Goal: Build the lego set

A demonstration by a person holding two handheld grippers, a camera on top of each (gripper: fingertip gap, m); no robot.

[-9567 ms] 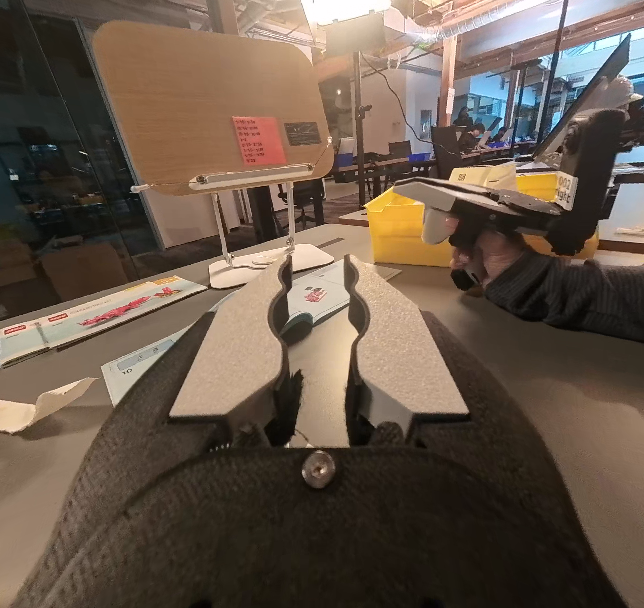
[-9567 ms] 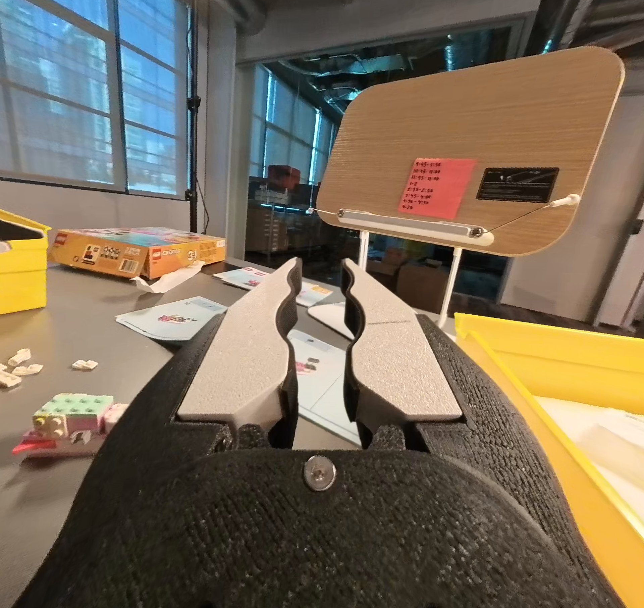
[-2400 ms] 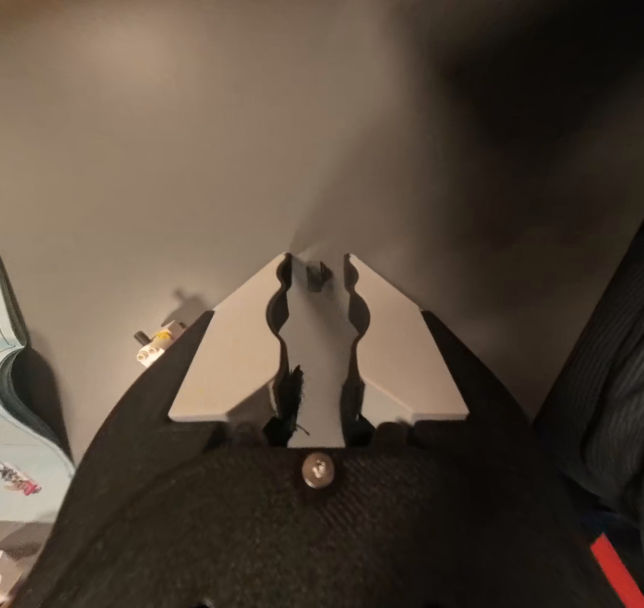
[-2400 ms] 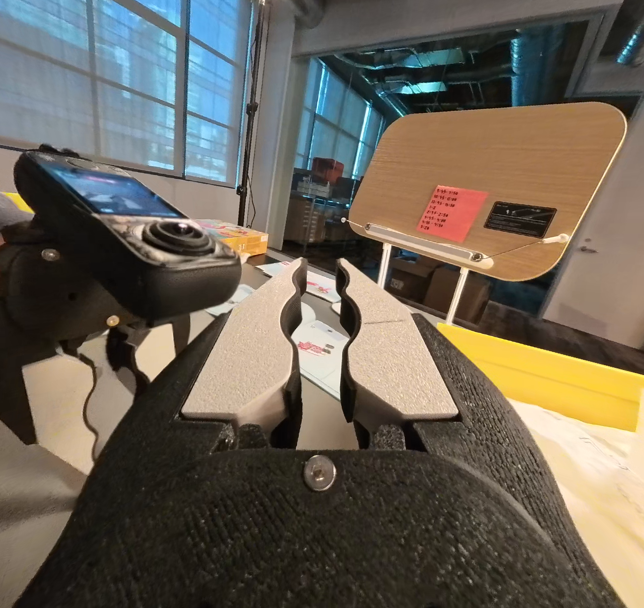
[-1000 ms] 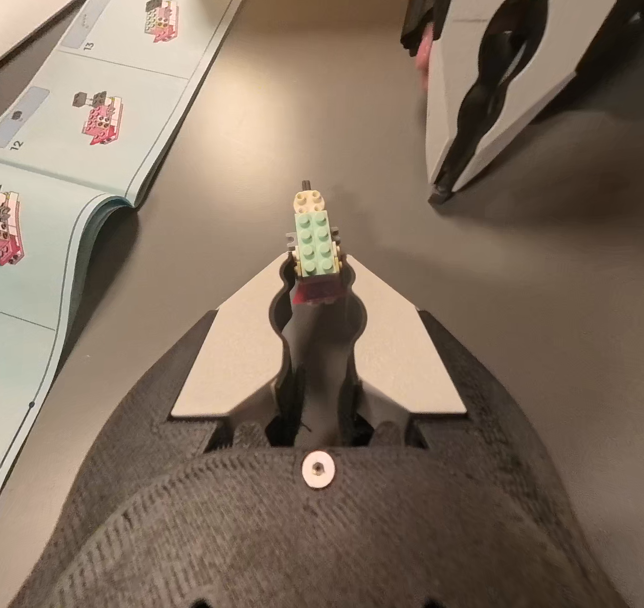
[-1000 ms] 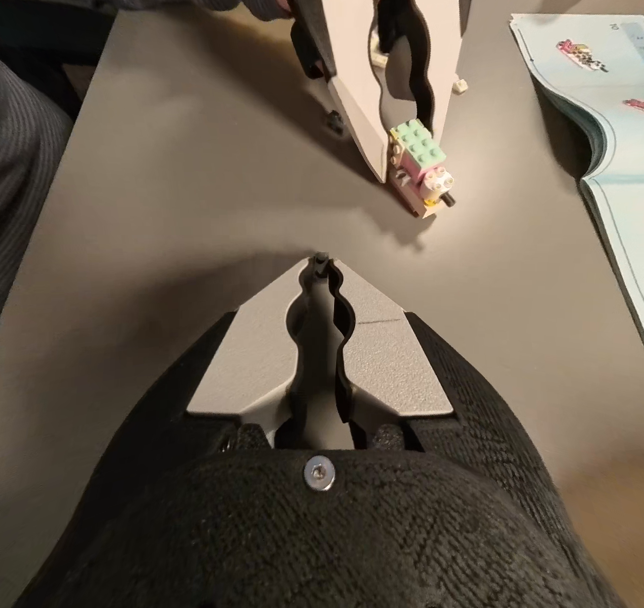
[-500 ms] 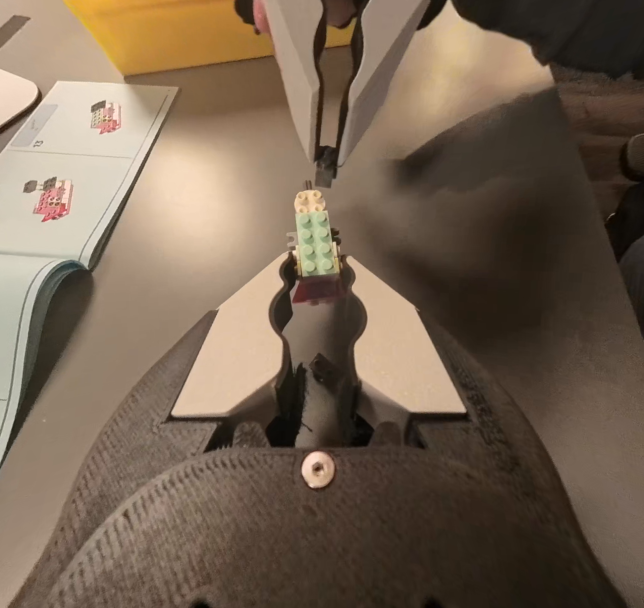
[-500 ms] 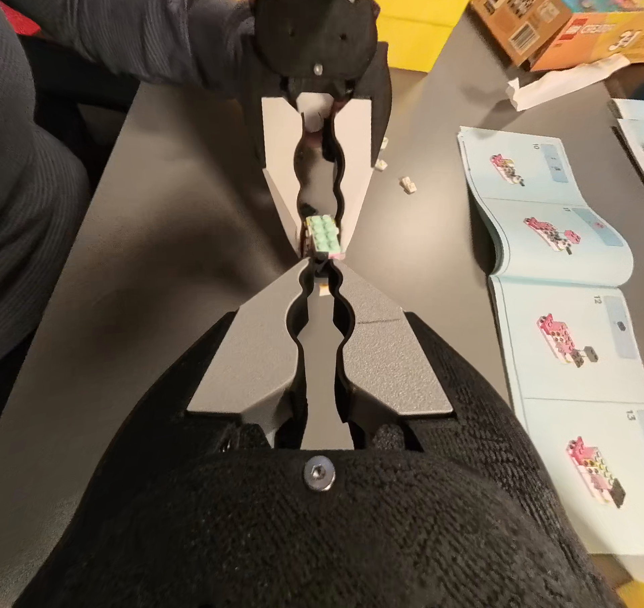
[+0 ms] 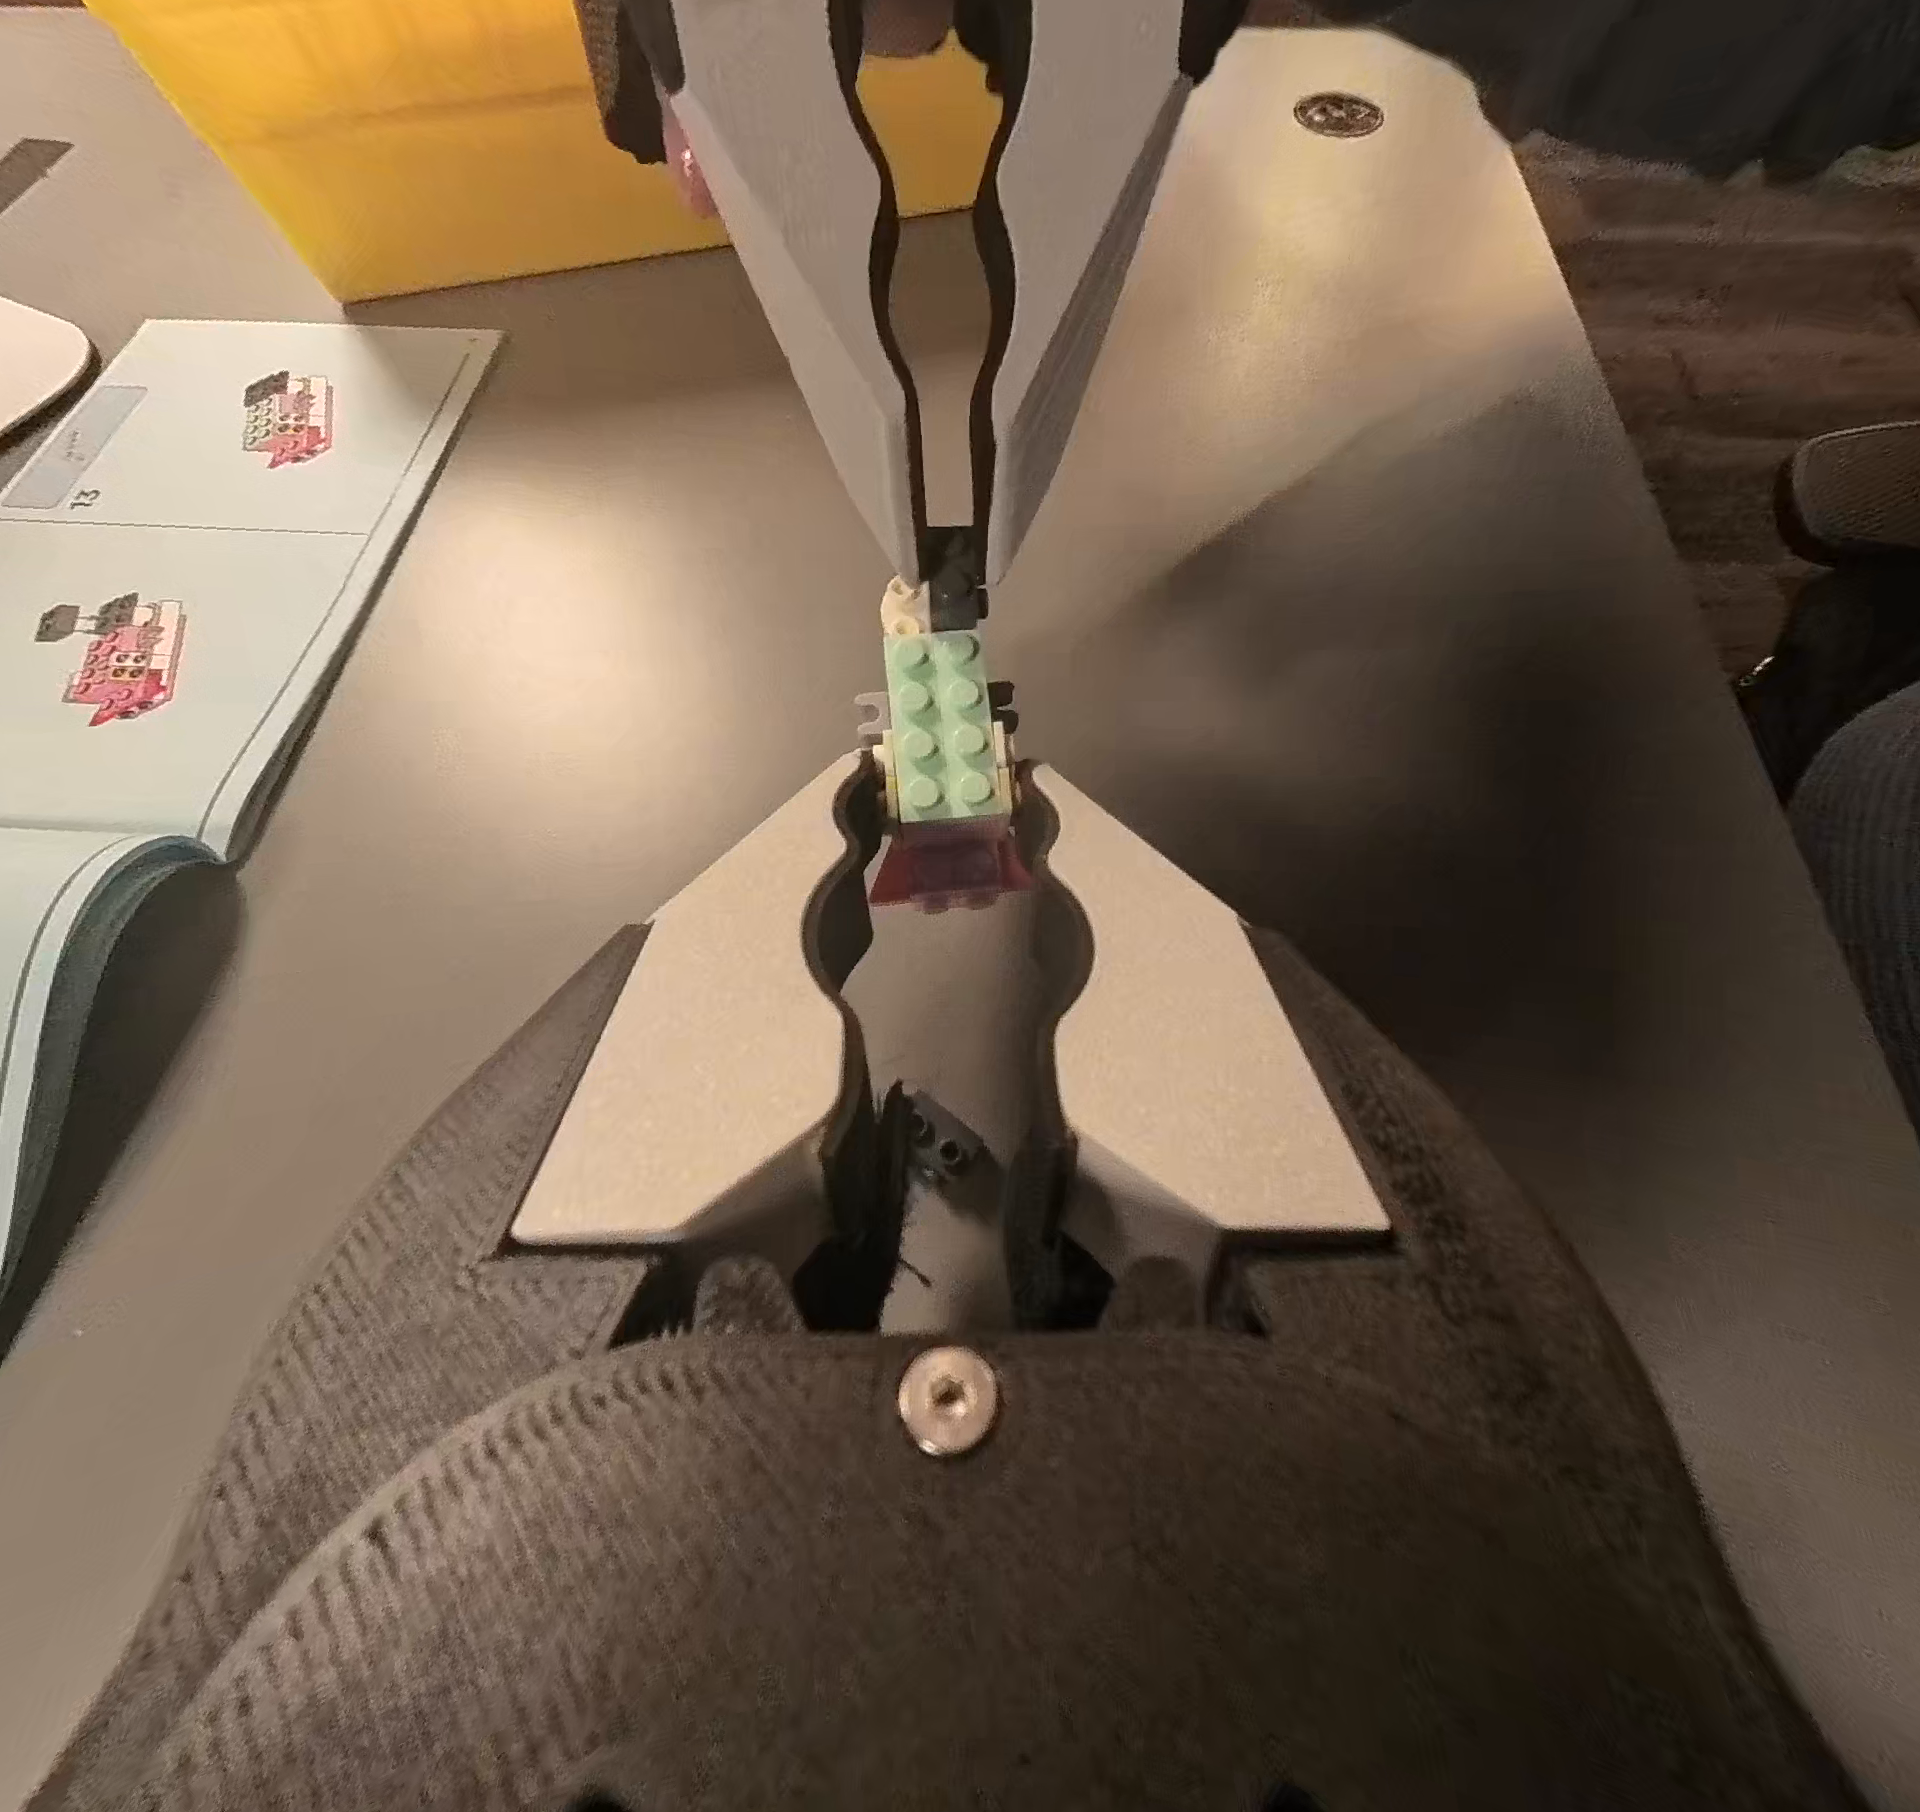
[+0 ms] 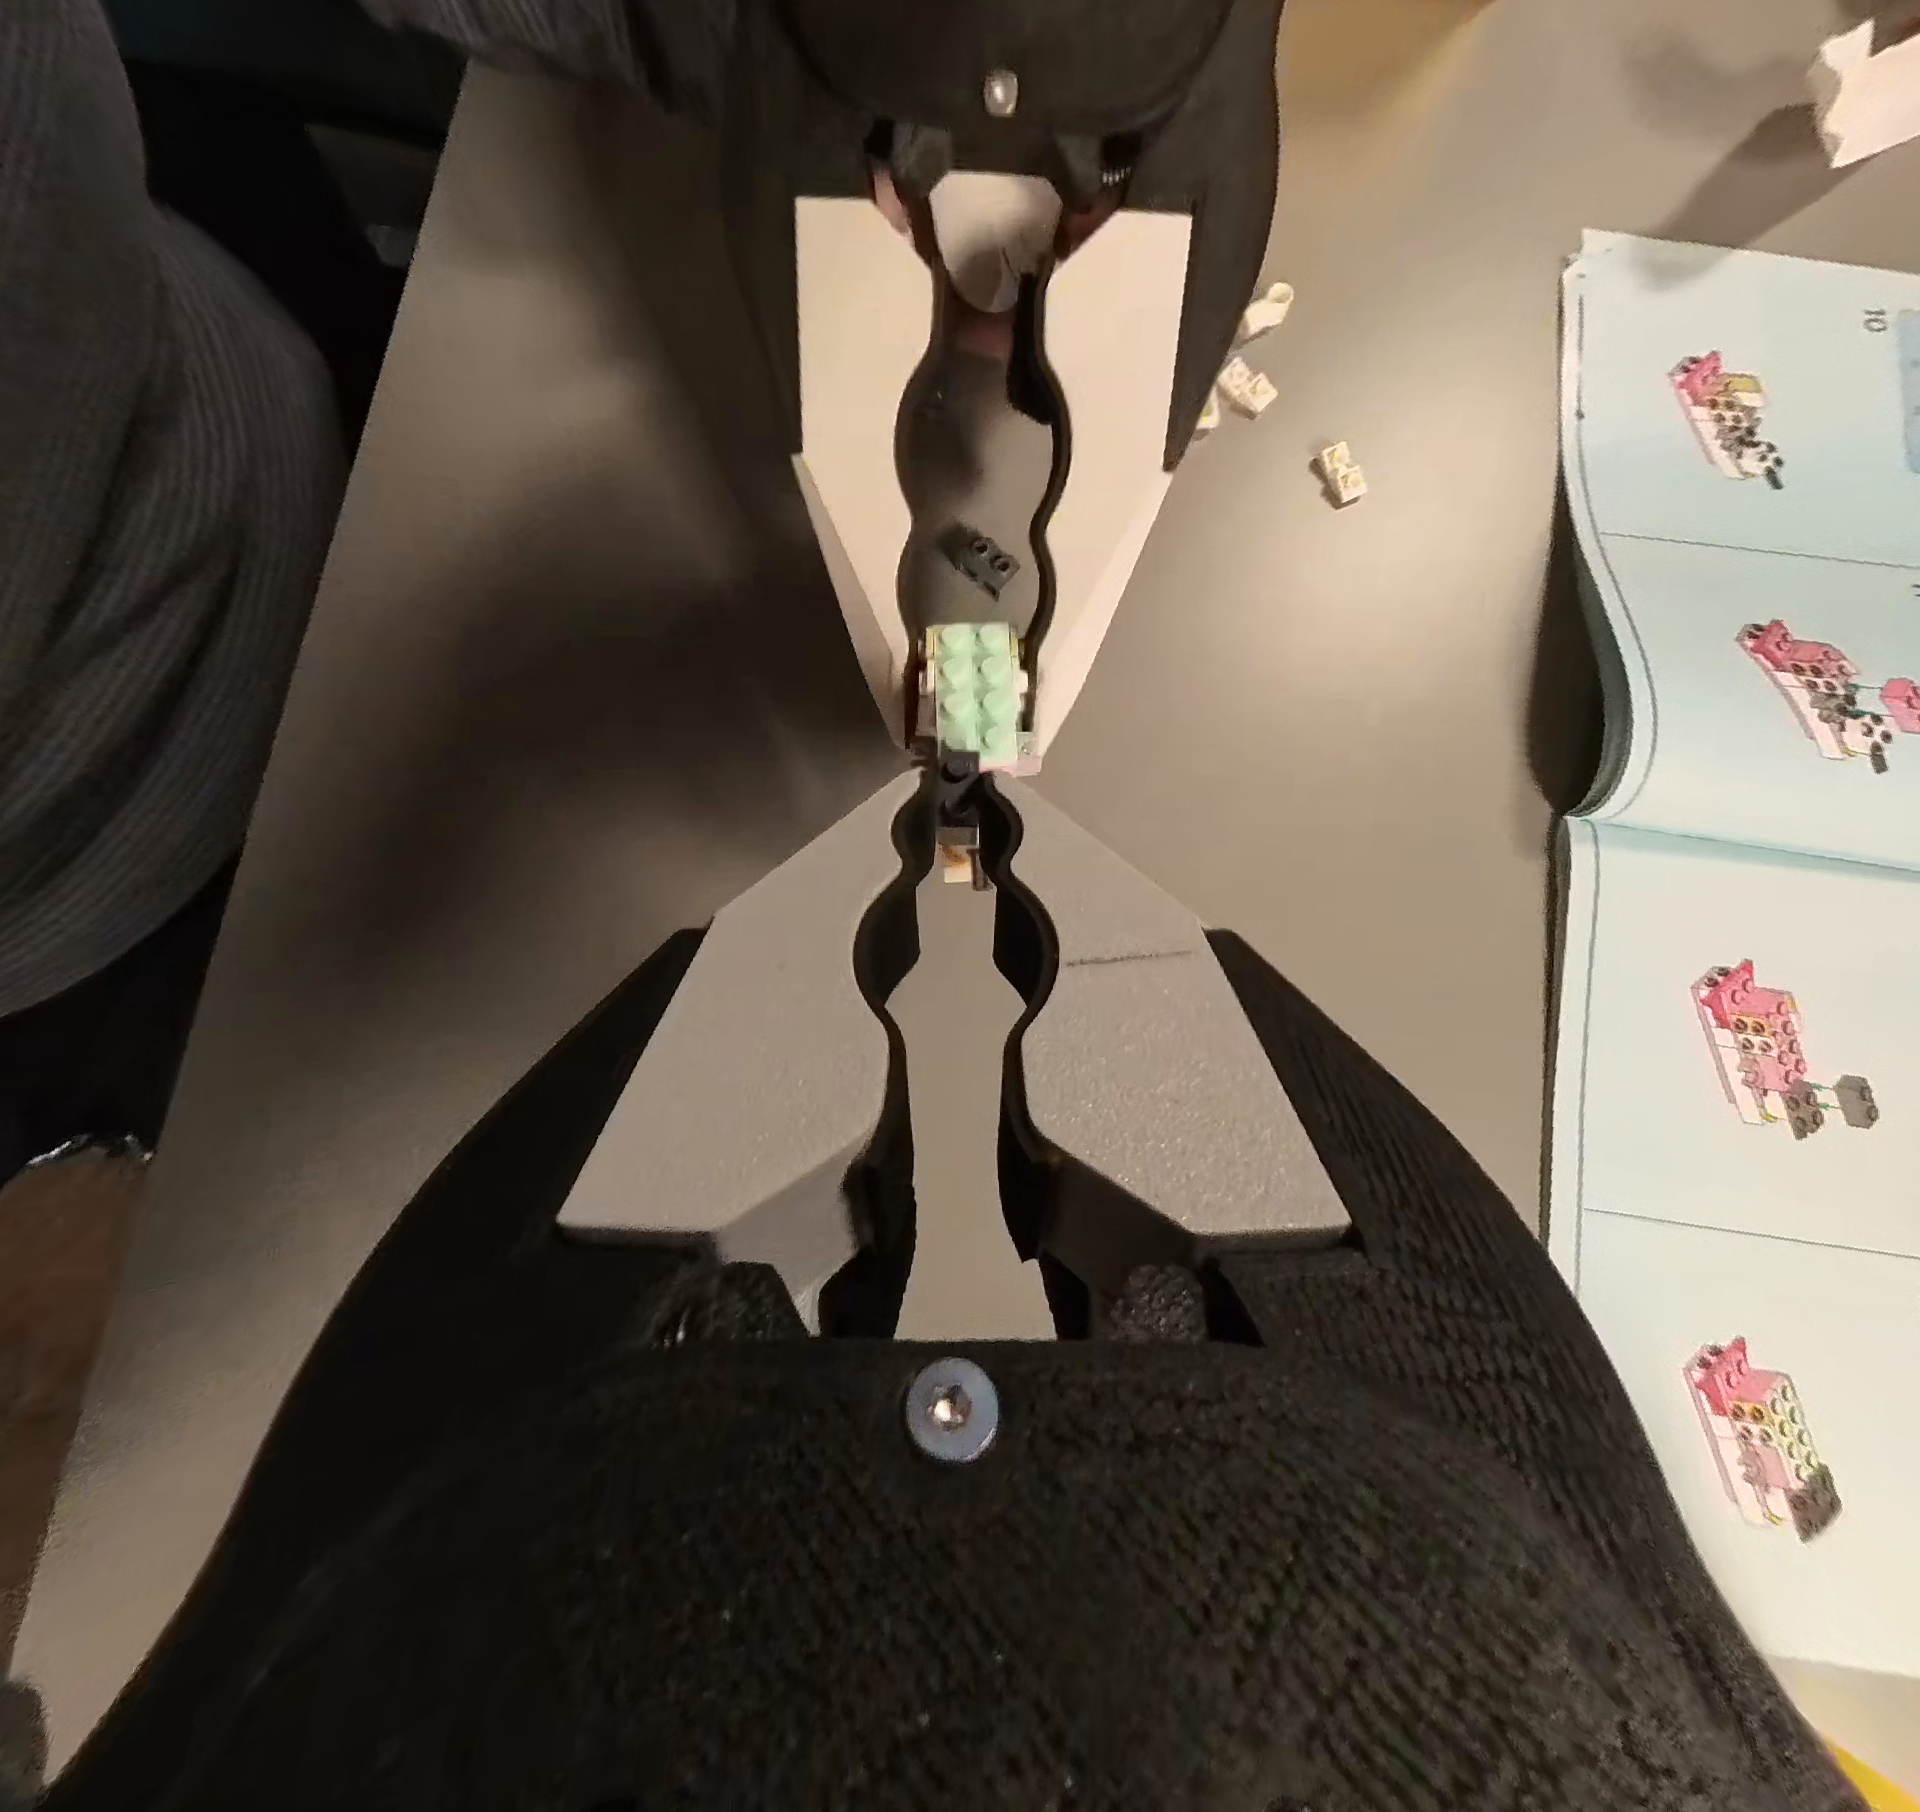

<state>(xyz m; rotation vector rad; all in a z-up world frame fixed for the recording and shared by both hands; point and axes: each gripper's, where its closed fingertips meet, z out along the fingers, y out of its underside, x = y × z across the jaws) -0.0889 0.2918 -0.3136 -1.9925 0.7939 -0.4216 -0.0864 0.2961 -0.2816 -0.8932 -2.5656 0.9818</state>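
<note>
While hovering tip to tip above grey table (image 9: 582, 557), left gripper (image 9: 948, 775) is clamping small brick model (image 9: 945, 723), mint-green plate on top, pads pressing its sides. Right gripper (image 10: 951, 796), jaws nearly closed, is pinching small black piece (image 10: 954, 788) against model's far end. Open instruction booklet (image 10: 1756, 827) is lying right; yellow bin (image 9: 436, 89) sitting far left.

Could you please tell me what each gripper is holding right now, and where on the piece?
Left gripper: brick model, pinched across its rear sides. Right gripper: small black brick, gripped by its sides.
</note>
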